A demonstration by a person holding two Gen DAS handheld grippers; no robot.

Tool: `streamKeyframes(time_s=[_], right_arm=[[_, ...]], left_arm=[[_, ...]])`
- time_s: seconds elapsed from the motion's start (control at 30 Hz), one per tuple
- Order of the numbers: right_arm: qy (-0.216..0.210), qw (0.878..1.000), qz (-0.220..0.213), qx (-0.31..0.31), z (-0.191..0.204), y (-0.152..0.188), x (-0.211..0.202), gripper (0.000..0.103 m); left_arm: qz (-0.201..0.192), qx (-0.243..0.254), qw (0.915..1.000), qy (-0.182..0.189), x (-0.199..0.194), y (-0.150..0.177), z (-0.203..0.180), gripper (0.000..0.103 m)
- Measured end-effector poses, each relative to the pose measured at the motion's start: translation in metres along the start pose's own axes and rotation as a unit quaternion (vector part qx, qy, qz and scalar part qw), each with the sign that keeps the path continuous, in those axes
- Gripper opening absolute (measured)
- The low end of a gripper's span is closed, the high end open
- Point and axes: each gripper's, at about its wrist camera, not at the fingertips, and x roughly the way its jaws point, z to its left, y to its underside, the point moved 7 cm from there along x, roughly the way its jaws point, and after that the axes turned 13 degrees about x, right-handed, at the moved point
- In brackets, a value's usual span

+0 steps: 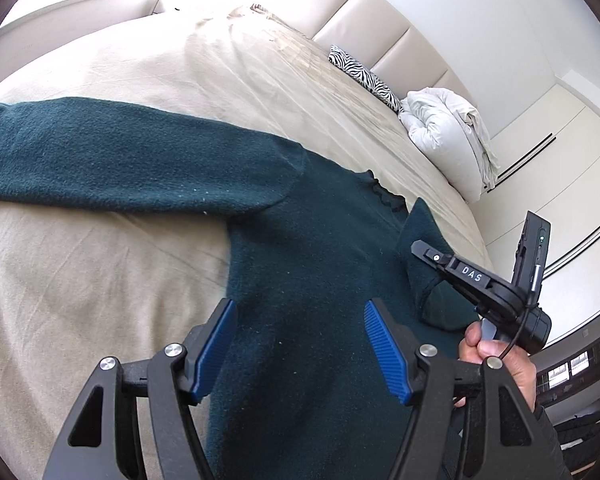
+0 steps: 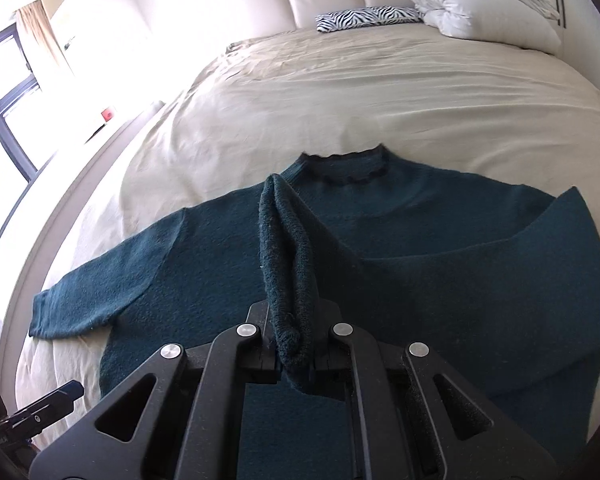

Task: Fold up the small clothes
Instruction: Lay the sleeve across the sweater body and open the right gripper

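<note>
The right gripper (image 2: 296,356) pinches the sweater's right sleeve cuff (image 2: 288,264), lifted to fold it inward. The left gripper (image 1: 300,344) hovers spread above the sweater (image 1: 308,264), which lies flat on the bed (image 2: 340,92), collar (image 2: 344,168) farthest.

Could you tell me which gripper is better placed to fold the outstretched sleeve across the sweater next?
Left, probably. The left gripper hovers open and empty over the sweater, on the side where the outstretched sleeve lies flat. The right gripper is shut on the other sleeve's cuff.
</note>
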Motion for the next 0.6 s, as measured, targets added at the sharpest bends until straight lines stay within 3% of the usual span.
streamKeyframes(time_s=[0.03, 0.23, 0.27, 0.3, 0.33, 0.47, 0.6], right_arm=[[0.003, 1.000, 0.003, -0.005, 0.017, 0.020, 0.005, 0.007], [-0.015, 0.999, 0.038, 0.020, 0.030, 0.055, 0.023, 0.016], [-0.036, 0.998, 0.051, 0.022, 0.034, 0.062, 0.028, 0.031], [-0.059, 0.996, 0.063, 0.031, 0.031, 0.065, 0.033, 0.056], [-0.074, 0.995, 0.061, 0.041, 0.030, 0.065, 0.029, 0.063], [-0.090, 0.995, 0.012, 0.042, 0.018, 0.068, -0.014, 0.066], [-0.091, 0.993, -0.027, 0.065, -0.024, 0.076, -0.066, 0.066]], left_arm=[[-0.001, -0.002, 1.0000, -0.001, -0.001, 0.000, 0.003, 0.068], [-0.002, -0.007, 0.9999, -0.008, -0.003, 0.001, 0.009, 0.069], [-0.002, -0.005, 0.9999, -0.010, -0.003, 0.001, 0.008, 0.069], [-0.001, -0.003, 0.9999, -0.012, -0.003, 0.000, 0.007, 0.069], [-0.001, -0.001, 0.9999, -0.013, -0.002, -0.001, 0.006, 0.070], [0.003, 0.007, 0.9999, -0.015, 0.005, -0.003, -0.003, 0.073], [0.016, 0.032, 0.9993, -0.012, 0.019, -0.006, -0.020, 0.074]])
